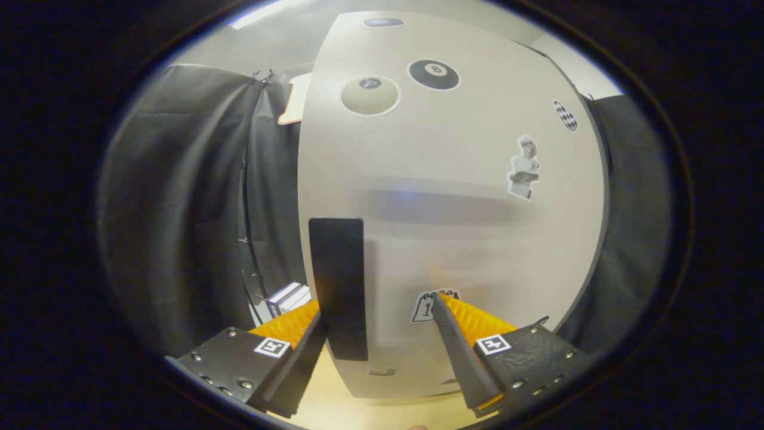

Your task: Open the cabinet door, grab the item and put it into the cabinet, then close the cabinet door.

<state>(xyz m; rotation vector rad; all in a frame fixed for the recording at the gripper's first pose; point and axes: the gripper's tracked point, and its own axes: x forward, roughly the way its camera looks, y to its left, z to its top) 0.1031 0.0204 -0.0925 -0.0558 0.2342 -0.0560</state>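
**Claw spread before a shut cabinet**

Nearest the lens, the gripper (377,313) stood wide, its fingers (456,340) holding nothing. Between them rose the dark handle (338,286) on the left edge of the cabinet door (453,197), which was shut, so any contents were hidden. A small box (288,298) (perhaps the item) sat left of the cabinet, beyond the left finger. Pale tabletop (370,412) lay bare below.

Bright overhead light; soft shadow band; strong fisheye bending; mild blur.
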